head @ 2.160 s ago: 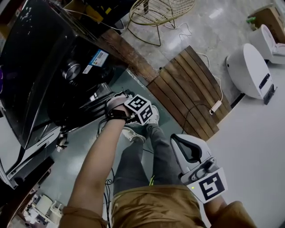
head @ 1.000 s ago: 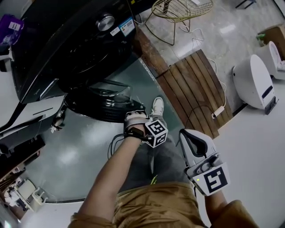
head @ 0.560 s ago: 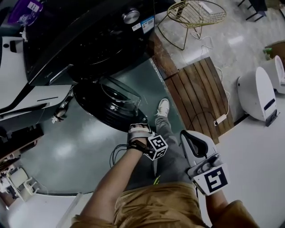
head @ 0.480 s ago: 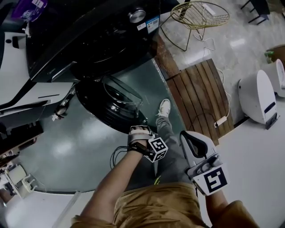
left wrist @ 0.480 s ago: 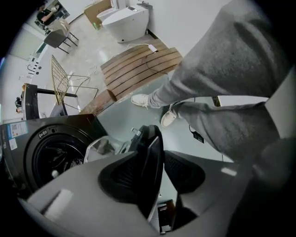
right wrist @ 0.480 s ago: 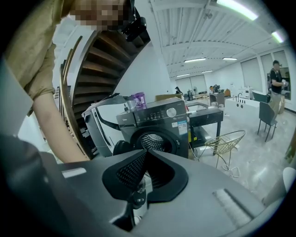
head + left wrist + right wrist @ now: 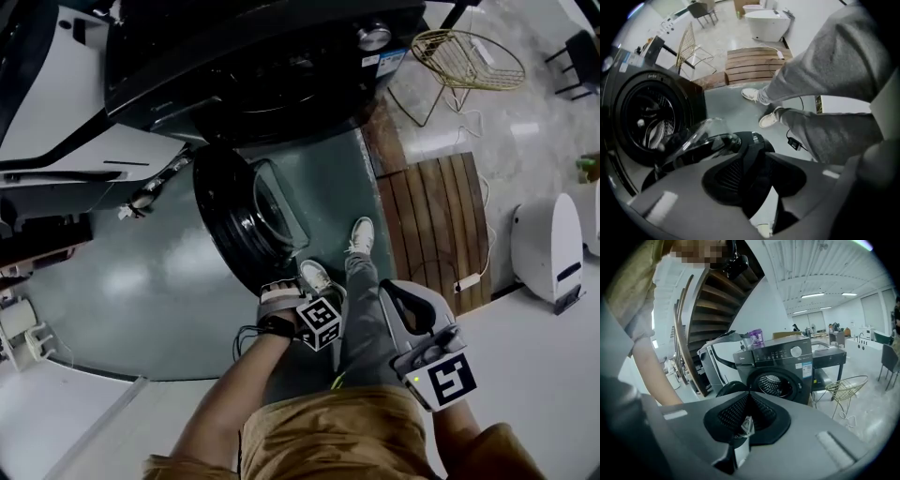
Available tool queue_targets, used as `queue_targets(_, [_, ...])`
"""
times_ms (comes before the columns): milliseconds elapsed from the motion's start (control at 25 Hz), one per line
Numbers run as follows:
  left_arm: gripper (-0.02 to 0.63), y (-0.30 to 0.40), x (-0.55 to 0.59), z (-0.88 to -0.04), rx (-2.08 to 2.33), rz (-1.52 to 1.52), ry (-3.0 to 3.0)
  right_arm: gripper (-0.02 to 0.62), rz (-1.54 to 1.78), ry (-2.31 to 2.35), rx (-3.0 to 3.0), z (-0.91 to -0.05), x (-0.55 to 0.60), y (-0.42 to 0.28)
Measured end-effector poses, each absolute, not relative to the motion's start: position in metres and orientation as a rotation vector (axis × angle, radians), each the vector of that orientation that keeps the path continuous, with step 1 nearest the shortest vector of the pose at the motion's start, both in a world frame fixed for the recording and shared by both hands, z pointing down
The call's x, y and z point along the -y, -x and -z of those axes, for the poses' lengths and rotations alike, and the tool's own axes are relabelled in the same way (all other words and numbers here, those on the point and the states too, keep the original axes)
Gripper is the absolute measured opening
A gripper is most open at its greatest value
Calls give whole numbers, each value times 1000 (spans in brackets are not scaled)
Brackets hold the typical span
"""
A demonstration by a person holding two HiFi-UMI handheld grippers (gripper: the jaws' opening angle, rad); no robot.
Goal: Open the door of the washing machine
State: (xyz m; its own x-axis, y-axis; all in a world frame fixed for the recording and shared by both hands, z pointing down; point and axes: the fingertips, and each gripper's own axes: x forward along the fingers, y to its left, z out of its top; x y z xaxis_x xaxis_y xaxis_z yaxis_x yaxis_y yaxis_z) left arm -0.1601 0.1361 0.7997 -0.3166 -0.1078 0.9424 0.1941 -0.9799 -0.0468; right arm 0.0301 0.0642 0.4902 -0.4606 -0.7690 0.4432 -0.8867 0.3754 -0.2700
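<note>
The door (image 7: 234,211) of the washing machine (image 7: 281,56) stands well open in the head view. It is swung out from the machine's front at 12 o'clock and runs edge-on toward 6 o'clock, its glass bowl (image 7: 277,212) facing 3 o'clock and the drum mouth (image 7: 647,119) bare behind it. The left gripper (image 7: 753,157) is clamped on the door's free rim at the near end, with the dark rim between its pads. The right gripper (image 7: 747,404) hangs at 4 o'clock, well apart from the door, jaws pressed together on nothing. The job looks nearly done; likely all that remains is to carry the door to the end of its swing. To do that well, the left hand should follow the arc round the hinge rather than drag straight back, rolling the wrist with the rim so the pads do not slip off its curved edge. Open floor (image 7: 122,291) at 8 to 9 o'clock is the side the door would sweep into, though the white unit (image 7: 84,159) at 10 o'clock may cap the travel. The person's shoes (image 7: 360,234) sit just beside the door on its 3 o'clock, glass side, out of that sweep. The wooden platform (image 7: 436,225) at 3 o'clock and the wire chair (image 7: 469,58) at 1 o'clock are well apart.
</note>
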Motion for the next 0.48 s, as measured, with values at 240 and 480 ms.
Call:
queue_targets(240, [196,227,-120,-789,-238,2563,1891,5,-682,-1312,2459,-493,-46,7])
queue_targets(480, [187,293,-88,-782,-601,2645,1957,5,-660,-1184,2508,-495,-34,31])
